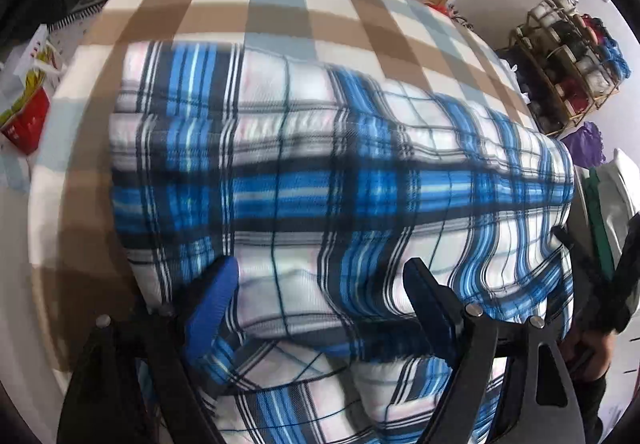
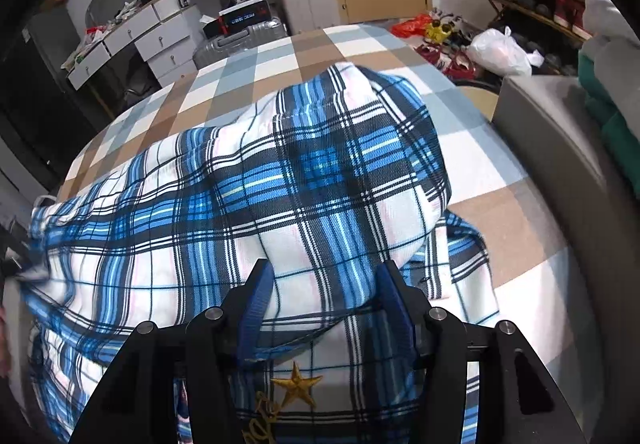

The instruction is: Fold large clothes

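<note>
Your right gripper (image 2: 324, 284) has its blue pads (image 2: 256, 304) set either side of a raised ridge of the plaid shirt (image 2: 280, 195), and the cloth bunched between them looks pinched, though the jaws stand about half apart, so the bite is a fat one. Just below that grip, a gold embroidered star (image 2: 296, 390) shows on the fabric nearest you. Your left gripper (image 1: 320, 280) is spread wide with nothing clamped; its blue pad (image 1: 212, 304) and the black finger opposite hang over the shirt's near fold, the cloth lying loose beneath them.

Outward from the claws, the shirt lies part folded across the middle of the checked bedspread (image 2: 240, 71), one doubled panel heaped toward the far side and a loose flap trailing off to the right of your right gripper. Beyond the bed stand a silver suitcase (image 2: 240, 39) and a shoe rack (image 1: 568, 59).

What could go wrong, as I judge it: the right claw holds a thick bunch, not a clean edge, so a pull may drag only the top layer and let the layers beneath slide, skewing the fold. The left view is smeared with motion; shut that claw in haste and you may catch bedspread together with shirt, or miss the hem altogether. The trailing flap could tuck under and leave a lump
</note>
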Demonstrator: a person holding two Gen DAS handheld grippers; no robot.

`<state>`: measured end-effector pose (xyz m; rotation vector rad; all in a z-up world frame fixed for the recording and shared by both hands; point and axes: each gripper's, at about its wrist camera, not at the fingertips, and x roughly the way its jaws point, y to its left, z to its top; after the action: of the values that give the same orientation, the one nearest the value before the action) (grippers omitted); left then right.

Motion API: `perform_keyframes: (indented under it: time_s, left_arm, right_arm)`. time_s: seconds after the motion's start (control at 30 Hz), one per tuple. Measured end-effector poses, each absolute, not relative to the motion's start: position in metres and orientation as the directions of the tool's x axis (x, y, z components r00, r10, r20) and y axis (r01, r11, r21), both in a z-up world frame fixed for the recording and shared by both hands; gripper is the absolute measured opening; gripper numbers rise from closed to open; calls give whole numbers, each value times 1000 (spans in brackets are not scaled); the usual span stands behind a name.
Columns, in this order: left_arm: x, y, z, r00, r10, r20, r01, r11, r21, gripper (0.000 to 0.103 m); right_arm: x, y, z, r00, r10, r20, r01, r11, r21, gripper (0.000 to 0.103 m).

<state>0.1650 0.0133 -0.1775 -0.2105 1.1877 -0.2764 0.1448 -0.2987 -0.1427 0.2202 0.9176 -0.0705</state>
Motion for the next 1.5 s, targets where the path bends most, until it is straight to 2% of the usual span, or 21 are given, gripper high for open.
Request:
perform_keyframes:
  time_s: [0.1,0.2,0.27,0.3,0.33,0.4,0.5,0.53,0.6,0.63,0.73,0.8,0.83,0.87,0.93,1.03,1.1,1.23,1.37,1.43,1.5]
  left_arm:
    - [152,8,-162,316,-333,-889,157,942,-297,80]
    - [144,6,-118,390,-338,-857,234,936,-262,81]
    - [146,5,-90,458,-349,-818,264,932,-250,81]
    - [154,3,-81,491,-329,-807,260,939,-225,81]
    - [163,-1,-77,501,-314,-807,244,945,-216,81]
    - [178,-12,-93,454,-299,-839,226,950,-215,81]
    - [205,-35,-152,306,-127,-944,173,982,-76,81]
    - [209,-39,-170,259,-106,-960,175,983,-61,81]
    - [205,-40,-181,291,-98,-952,180,983,-46,81]
    - [202,-38,-182,307,-99,-947,176,983,-45,81]
    - [197,-34,-169,283,-119,-952,172,983,-71,78]
    - [186,-37,-136,365,-188,-912,188,974,-125,77]
    - [181,-42,-121,411,-214,-886,215,967,-133,78]
    - [179,-50,-111,444,-213,-871,235,965,-116,78]
    - [183,-68,-118,404,-182,-897,260,962,-78,78]
    - [192,-73,-160,306,-115,-945,242,969,-40,78]
    - [186,-74,-174,322,-98,-942,247,969,-16,79]
    - [174,-63,-163,339,-128,-932,281,959,-30,79]
    - [169,-29,-136,411,-95,-907,207,978,-9,79]
    - [170,-15,-156,356,-49,-933,171,985,13,79]
    - [171,-8,-170,330,-90,-940,166,985,-37,80]
  right_arm:
    - [137,-294,-125,661,10,-751,146,979,141,54]
    - [128,-290,-103,725,-1,-688,134,981,140,55]
    - [127,-285,-83,777,20,-630,100,983,155,68]
    - [132,-281,-79,783,20,-622,89,985,145,79]
    - [144,-274,-75,777,29,-629,50,993,108,82]
    - [174,-256,-78,736,57,-675,-48,998,32,81]
    - [214,-234,-103,630,-34,-776,-90,989,-117,79]
    - [224,-227,-116,594,-77,-801,-113,978,-177,79]
    - [235,-217,-143,536,-230,-812,-136,926,-351,79]
    - [235,-216,-151,521,-240,-819,-153,918,-366,80]
    - [238,-218,-143,487,-201,-850,-171,932,-318,79]
    - [236,-214,-121,519,-92,-850,-176,961,-211,75]
    - [235,-209,-111,538,-40,-842,-186,969,-165,77]
    - [237,-203,-103,550,30,-834,-214,971,-107,77]
    - [247,-187,-101,519,150,-841,-281,960,-2,78]
    - [268,-177,-131,424,120,-898,-251,968,10,78]
    - [272,-175,-157,351,105,-930,-260,966,11,79]
    - [258,-201,-144,403,148,-903,-282,959,31,75]
    - [248,-251,-117,502,58,-863,-178,983,-38,76]
    - [244,-269,-128,468,-18,-883,-157,982,-104,77]
    - [243,-271,-154,385,-42,-922,-209,969,-131,78]
